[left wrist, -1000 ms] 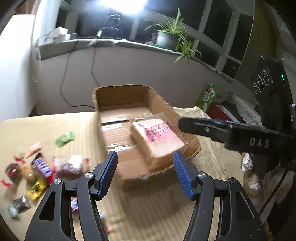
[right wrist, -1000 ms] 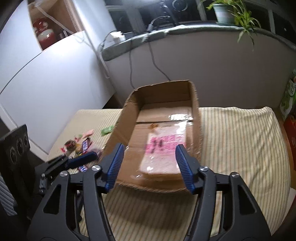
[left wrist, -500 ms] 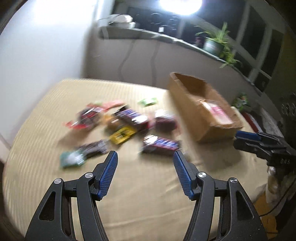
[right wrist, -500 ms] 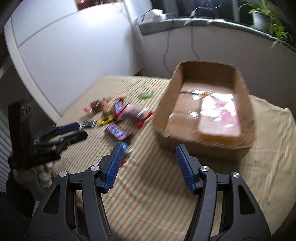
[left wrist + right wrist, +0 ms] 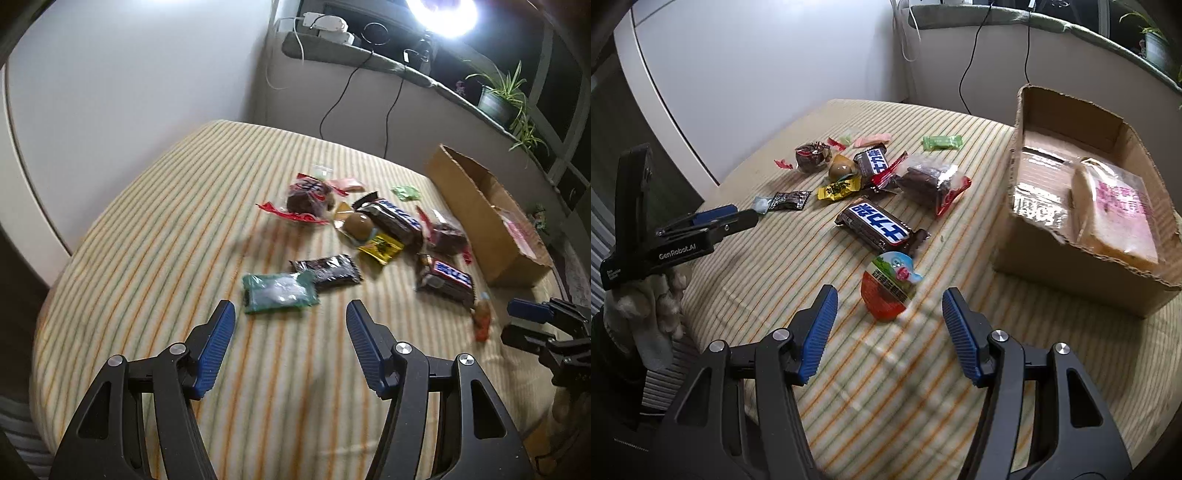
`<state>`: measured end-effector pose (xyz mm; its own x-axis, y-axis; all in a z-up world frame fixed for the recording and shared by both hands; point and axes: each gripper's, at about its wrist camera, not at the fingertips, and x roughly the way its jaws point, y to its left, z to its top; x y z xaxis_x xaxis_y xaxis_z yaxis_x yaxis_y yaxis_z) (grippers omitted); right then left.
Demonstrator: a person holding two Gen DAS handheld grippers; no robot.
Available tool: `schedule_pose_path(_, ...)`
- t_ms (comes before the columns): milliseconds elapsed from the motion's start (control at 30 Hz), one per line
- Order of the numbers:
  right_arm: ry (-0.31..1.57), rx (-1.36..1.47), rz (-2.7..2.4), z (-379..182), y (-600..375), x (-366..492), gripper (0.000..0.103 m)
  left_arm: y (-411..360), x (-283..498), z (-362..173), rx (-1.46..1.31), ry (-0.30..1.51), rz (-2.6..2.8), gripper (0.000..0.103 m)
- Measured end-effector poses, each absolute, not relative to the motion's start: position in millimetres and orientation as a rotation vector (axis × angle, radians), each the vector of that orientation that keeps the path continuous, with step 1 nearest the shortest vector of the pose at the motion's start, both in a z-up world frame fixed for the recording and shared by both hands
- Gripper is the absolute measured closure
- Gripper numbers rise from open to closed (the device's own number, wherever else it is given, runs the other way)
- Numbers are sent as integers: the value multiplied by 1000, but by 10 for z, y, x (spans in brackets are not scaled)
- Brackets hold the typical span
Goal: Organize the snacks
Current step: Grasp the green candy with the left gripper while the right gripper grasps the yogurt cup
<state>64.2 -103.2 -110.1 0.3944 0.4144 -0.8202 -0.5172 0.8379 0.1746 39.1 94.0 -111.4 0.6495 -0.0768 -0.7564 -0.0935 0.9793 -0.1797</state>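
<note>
Several wrapped snacks lie scattered on the striped cloth. My left gripper (image 5: pixel 290 325) is open and empty, just short of a green packet (image 5: pixel 279 292) and a dark packet (image 5: pixel 327 271). My right gripper (image 5: pixel 886 314) is open and empty, with a red jelly cup (image 5: pixel 888 284) just ahead between its fingers. A Snickers bar (image 5: pixel 881 225) lies beyond the cup. The cardboard box (image 5: pixel 1027 236) at the right holds a bagged bread slice (image 5: pixel 1115 218). The box (image 5: pixel 476 214) also shows in the left wrist view.
The table with the striped cloth (image 5: pixel 166 240) stands against a white wall (image 5: pixel 129 74). A ledge behind carries cables and a potted plant (image 5: pixel 498 99). The left gripper shows in the right wrist view (image 5: pixel 713 221), and the right gripper shows in the left wrist view (image 5: pixel 528 321).
Both grippers have swung left, away from the box and toward the scattered snacks. Both have stayed open and empty.
</note>
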Motion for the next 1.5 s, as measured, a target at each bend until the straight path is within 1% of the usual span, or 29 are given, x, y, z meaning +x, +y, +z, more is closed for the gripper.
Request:
schedule_pose_path(233, 1018, -133, 584, -1182, -956, 707, 45, 936, 546, -1211, -198, 877, 21, 41)
schedule_pose_path(367, 1032, -153, 576, -1257, -870, 745, 55, 885, 629, -1234, -174, 881, 33, 42)
schedule_pose_path(467, 1037, -178, 575, -1303, -821, 741, 59, 857, 629, -1245, -149, 882, 46, 47)
schedule_pose_path(533, 1033, -192, 572, -1314, -809, 732, 63, 878, 620, -1250, -147, 880, 51, 54)
schedule_pose_path(633, 1028, -204, 570, -1309, -806, 733, 73, 900, 628, -1248, -148, 878, 55, 62)
schedule_pose_path(700, 1028, -203, 573, -1303, -812, 736, 74, 906, 630, -1248, -145, 877, 57, 64)
schedule_pose_path(733, 1028, -204, 573, -1297, -817, 733, 74, 904, 634, -1250, -144, 876, 58, 67)
schedule_pose_path(900, 1025, -188, 584, -1271, -839, 720, 76, 905, 595, -1237, -155, 872, 53, 70)
schedule_pose_path(1233, 983, -150, 584, -1052, -968, 677, 77, 933, 458, -1151, -199, 862, 24, 71)
schedule_pose_path(1500, 935, -113, 575, -828, -1132, 674, 77, 778, 417, -881, -198, 804, -41, 71)
